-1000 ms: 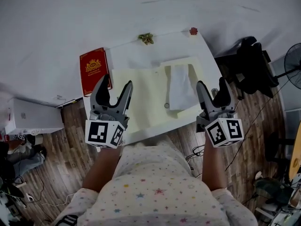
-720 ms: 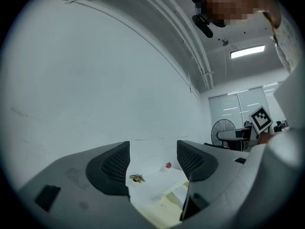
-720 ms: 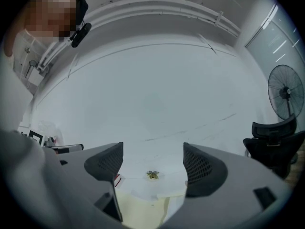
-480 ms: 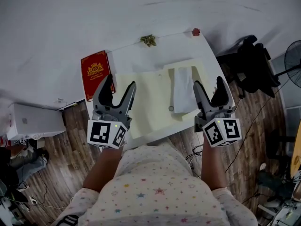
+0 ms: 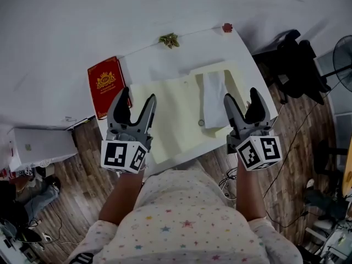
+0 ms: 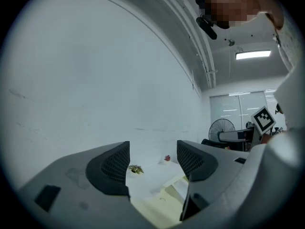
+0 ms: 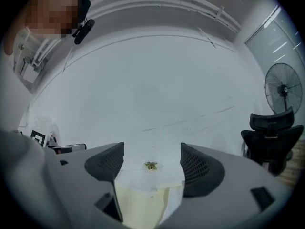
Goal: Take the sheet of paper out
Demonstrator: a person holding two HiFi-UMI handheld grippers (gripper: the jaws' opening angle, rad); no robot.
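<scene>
On the white table [image 5: 165,62] lies an open pale yellow folder [image 5: 173,114]. A white sheet of paper [image 5: 213,99] rests on its right half, with a small round clasp [image 5: 201,123] by the sheet's near left corner. My left gripper [image 5: 138,97] is open above the folder's near left edge and holds nothing. My right gripper [image 5: 241,96] is open just right of the sheet, also holding nothing. In the left gripper view the folder [image 6: 155,206] shows low between the jaws. The right gripper view has the folder [image 7: 136,202] below the jaws.
A red book [image 5: 105,84] lies left of the folder. A green leaf ornament [image 5: 169,39] and a red flower [image 5: 227,28] sit at the table's far edge. A black chair [image 5: 297,70] stands to the right, a white box [image 5: 38,144] on the floor to the left.
Both grippers stay open and nearly in place over the table's near edge. The right one has drifted slightly left, toward the sheet. The head view has shifted a little.
</scene>
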